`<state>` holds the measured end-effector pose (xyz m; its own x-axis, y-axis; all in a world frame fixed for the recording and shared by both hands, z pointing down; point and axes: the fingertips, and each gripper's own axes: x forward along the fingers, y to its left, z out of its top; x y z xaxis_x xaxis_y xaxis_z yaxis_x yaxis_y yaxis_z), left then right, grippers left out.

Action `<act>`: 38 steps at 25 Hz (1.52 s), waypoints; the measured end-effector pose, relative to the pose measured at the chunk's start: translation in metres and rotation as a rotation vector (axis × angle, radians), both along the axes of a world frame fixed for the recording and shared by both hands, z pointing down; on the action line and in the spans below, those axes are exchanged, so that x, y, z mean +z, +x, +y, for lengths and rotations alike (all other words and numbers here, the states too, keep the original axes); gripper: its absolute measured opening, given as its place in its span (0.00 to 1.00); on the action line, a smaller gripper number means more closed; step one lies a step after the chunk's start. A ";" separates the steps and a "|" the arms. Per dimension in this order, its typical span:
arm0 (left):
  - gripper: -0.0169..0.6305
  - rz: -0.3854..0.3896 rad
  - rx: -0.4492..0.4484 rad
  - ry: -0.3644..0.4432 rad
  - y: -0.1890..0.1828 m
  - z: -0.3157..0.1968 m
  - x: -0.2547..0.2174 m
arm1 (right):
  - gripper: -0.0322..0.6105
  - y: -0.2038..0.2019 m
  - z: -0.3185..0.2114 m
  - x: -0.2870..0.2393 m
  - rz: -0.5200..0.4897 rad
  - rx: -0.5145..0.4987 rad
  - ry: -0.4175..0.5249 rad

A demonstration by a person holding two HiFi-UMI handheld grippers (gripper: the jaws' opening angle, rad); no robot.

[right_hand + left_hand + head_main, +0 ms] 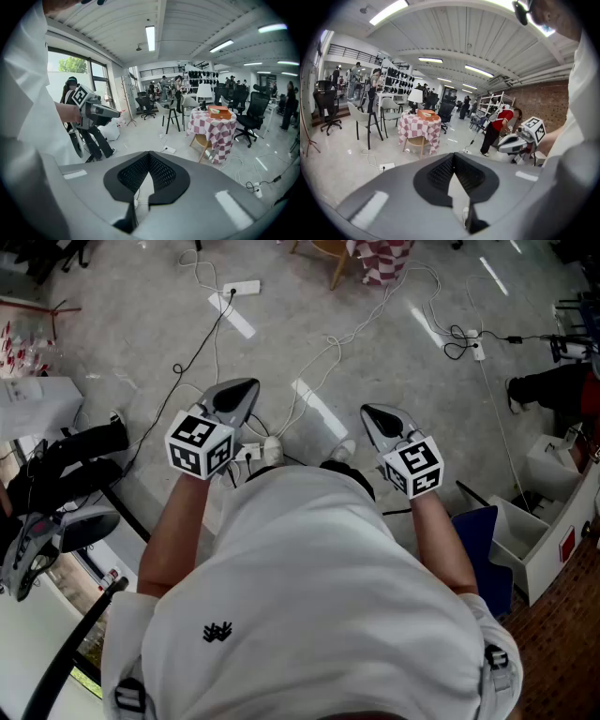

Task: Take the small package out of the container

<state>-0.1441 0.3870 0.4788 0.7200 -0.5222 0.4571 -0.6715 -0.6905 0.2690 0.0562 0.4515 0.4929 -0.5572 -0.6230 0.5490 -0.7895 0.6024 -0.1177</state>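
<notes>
I hold both grippers at waist height in front of my white shirt, pointing away from me over the floor. The left gripper [246, 387] [453, 154] is shut with nothing between its jaws. The right gripper [371, 412] [149, 153] is shut and empty as well. Far across the room stands a small table with a red-and-white checkered cloth [419, 127] [216, 127], and an orange box [425, 114] [219, 111] sits on top of it. No small package shows in any view.
White cables and power strips [242, 287] trail over the grey floor ahead. A black office chair [66, 474] stands at my left. White boxes [548, 540] and a blue panel [487, 540] are at my right. Chairs [173, 112] and people stand further off.
</notes>
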 end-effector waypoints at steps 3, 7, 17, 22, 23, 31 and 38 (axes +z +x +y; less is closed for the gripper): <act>0.11 0.012 0.055 -0.034 -0.025 0.025 0.013 | 0.05 -0.050 0.003 0.005 0.003 -0.017 -0.012; 0.11 -0.004 0.128 -0.068 -0.048 0.049 0.029 | 0.05 -0.096 0.004 0.005 -0.009 -0.001 -0.018; 0.11 0.008 0.200 -0.103 -0.024 0.003 0.040 | 0.05 -0.101 -0.039 0.011 0.001 0.006 -0.061; 0.11 -0.032 0.211 -0.081 -0.004 -0.039 0.028 | 0.05 -0.085 -0.091 0.015 -0.033 -0.005 -0.051; 0.11 -0.038 0.215 -0.084 0.001 -0.049 0.026 | 0.05 -0.081 -0.103 0.013 -0.041 -0.007 -0.045; 0.11 -0.071 0.238 -0.047 0.063 -0.140 0.003 | 0.05 -0.035 -0.193 0.001 -0.098 -0.029 -0.004; 0.11 -0.065 0.269 -0.048 0.092 -0.198 -0.001 | 0.08 -0.009 -0.254 0.010 -0.103 0.005 -0.023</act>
